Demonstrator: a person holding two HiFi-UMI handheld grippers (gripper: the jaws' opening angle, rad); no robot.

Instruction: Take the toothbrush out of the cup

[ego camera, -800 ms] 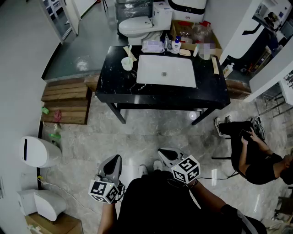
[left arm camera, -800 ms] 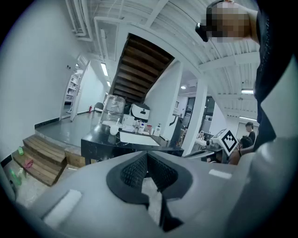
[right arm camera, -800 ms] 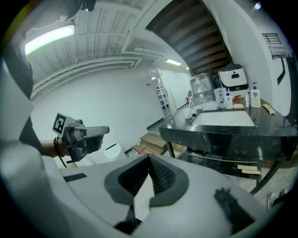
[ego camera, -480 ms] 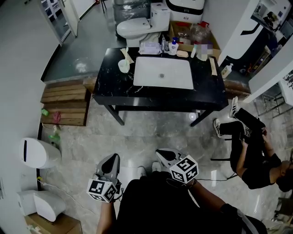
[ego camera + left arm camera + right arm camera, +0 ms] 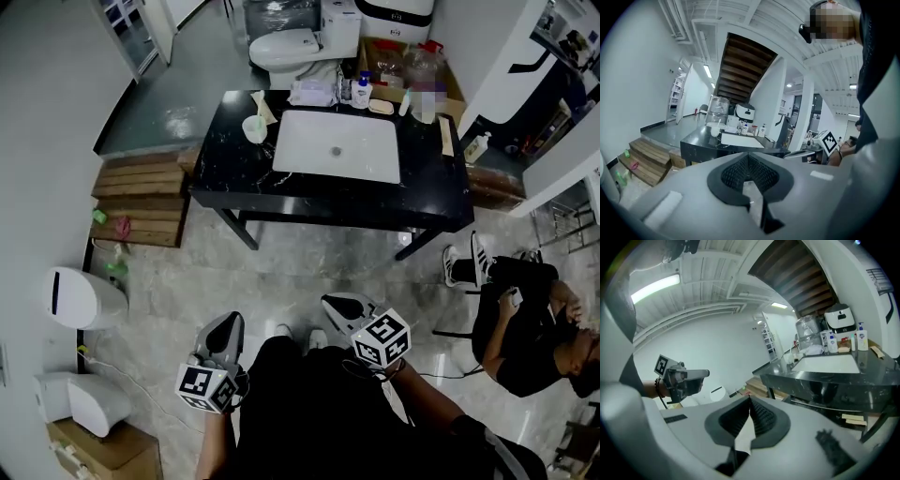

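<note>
We're holding left tool (image 5: 228, 328) and right tool (image 5: 339, 306) closed and empty, well away from the counter (image 5: 234, 178). Cup (image 5: 254, 128) is sitting left of sink (image 5: 337, 145); toothbrush too small to tell.

Left hand-held gripper (image 5: 749, 161): jaws pressed together, nothing between them.
Beyond it is a black table (image 5: 701, 143) with a white sink (image 5: 740, 139) set in the top. A cup (image 5: 714, 132) sits near the table's left end, bottles (image 5: 761, 130) along its far edge. Right hand-held gripper (image 5: 790, 153) shows off the table's right end, wooden steps (image 5: 642, 157) off its left.
</note>
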